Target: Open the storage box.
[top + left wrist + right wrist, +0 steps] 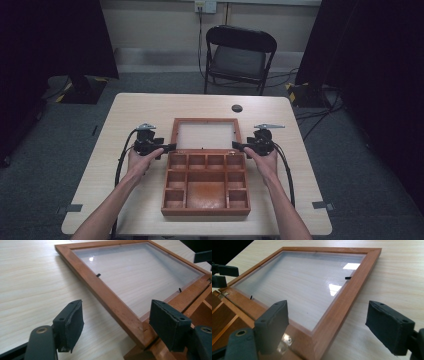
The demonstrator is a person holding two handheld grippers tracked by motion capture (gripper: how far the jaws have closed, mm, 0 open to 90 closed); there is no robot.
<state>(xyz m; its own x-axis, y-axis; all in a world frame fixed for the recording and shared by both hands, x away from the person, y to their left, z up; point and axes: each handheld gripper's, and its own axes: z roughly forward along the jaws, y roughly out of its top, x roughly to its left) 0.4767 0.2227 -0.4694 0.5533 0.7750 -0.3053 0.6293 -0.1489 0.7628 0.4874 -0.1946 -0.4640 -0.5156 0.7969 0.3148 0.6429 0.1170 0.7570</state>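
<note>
Level, both hands' fingers (68, 326) apart astride the lid (204, 121).

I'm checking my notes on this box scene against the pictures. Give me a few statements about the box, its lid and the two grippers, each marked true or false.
1. The lid of the wooden box lies open, flat on the table. True.
2. The left gripper is clamped on the lid's frame. False: its jaws stand apart on either side of the frame's corner, pads clear of the wood.
3. The lid has a clear pane. True: the table's grain shows through it.
4. The box compartments hold small parts. False: those in view are empty.
5. The right gripper is shut. False: its jaws stand open astride the frame's edge.
</note>
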